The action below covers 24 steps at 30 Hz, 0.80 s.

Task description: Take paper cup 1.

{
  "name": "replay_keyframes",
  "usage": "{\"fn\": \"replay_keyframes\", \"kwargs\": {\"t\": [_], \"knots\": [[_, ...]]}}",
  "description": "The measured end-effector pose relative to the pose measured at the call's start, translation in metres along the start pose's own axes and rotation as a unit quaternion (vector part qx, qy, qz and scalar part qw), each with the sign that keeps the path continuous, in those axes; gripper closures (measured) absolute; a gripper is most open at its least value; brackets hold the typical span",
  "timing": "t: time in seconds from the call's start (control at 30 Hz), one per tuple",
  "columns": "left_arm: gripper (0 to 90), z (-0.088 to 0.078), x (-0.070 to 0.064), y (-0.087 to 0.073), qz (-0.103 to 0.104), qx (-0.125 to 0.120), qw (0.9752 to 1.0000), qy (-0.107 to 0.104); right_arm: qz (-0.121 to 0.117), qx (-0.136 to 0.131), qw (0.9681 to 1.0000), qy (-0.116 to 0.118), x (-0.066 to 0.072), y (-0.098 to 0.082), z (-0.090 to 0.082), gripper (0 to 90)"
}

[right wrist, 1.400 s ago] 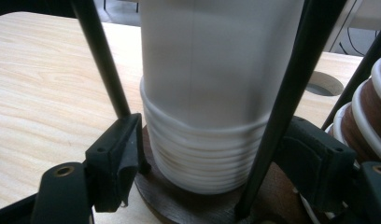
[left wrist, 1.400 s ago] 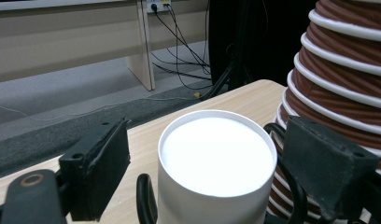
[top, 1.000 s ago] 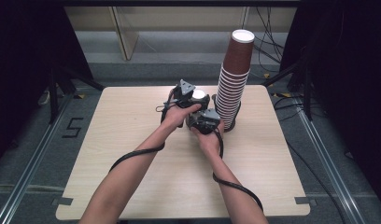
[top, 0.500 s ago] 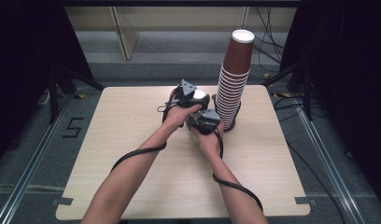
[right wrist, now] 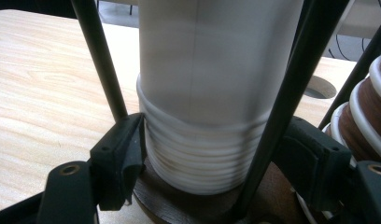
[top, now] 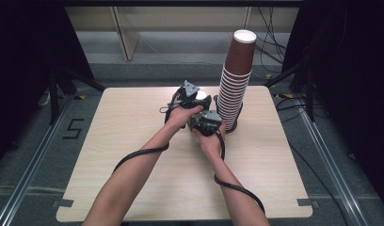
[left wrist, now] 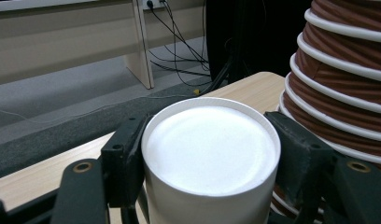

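A short stack of white paper cups [right wrist: 212, 154] stands upside down on a brown round base [right wrist: 179, 205], just left of a tall stack of brown cups [top: 235, 89]. My left gripper [left wrist: 209, 154] has just been closing and is now shut on the topmost white cup [left wrist: 212, 144], with a pad pressing each side near its flat bottom. Lower down, my right gripper [right wrist: 212, 158] is shut on the ringed rims of the white stack. In the high view both hands meet at the white cup [top: 201, 96] beside the brown stack.
The light wooden table [top: 133, 141] has bare room to the left and in front of the hands. The brown stack [left wrist: 347, 84] stands close on the right of the jaws. Thin black rods [right wrist: 100, 56] cross in front of the white stack. Cables trail along both forearms.
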<state>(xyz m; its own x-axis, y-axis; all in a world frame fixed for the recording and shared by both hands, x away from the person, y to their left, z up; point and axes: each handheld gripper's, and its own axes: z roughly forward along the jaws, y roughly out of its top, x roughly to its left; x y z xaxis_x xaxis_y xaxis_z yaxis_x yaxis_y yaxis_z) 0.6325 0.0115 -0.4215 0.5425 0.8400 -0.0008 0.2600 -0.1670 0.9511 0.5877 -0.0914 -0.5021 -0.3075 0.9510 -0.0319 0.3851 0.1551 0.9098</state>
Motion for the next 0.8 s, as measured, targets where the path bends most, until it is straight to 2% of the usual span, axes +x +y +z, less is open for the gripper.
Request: {"fn": "replay_keyframes", "kwargs": {"t": [0.17, 0.33, 0.37, 0.67, 0.8], "knots": [[33.9, -0.001, 0.001, 0.001, 0.003, 0.002, 1.0000, -0.002, 0.004, -0.002, 1.0000, 0.004, 0.000, 0.000, 0.001, 28.1], [34.1, -0.003, 0.001, 0.004, 0.003, -0.004, 1.0000, -0.003, -0.008, -0.001, 1.0000, -0.001, -0.001, 0.000, 0.000, 28.3], [34.1, -0.003, 0.001, 0.005, 0.002, -0.006, 1.0000, -0.004, -0.002, -0.001, 1.0000, -0.003, 0.000, 0.000, 0.000, 28.4], [34.2, -0.009, 0.000, 0.014, 0.006, -0.015, 0.9999, -0.002, -0.005, -0.004, 1.0000, -0.005, 0.000, 0.000, 0.000, 28.5], [34.3, -0.013, -0.001, 0.021, 0.011, -0.022, 0.9997, -0.003, 0.000, -0.002, 1.0000, -0.003, 0.000, 0.000, 0.000, 28.5]]}}
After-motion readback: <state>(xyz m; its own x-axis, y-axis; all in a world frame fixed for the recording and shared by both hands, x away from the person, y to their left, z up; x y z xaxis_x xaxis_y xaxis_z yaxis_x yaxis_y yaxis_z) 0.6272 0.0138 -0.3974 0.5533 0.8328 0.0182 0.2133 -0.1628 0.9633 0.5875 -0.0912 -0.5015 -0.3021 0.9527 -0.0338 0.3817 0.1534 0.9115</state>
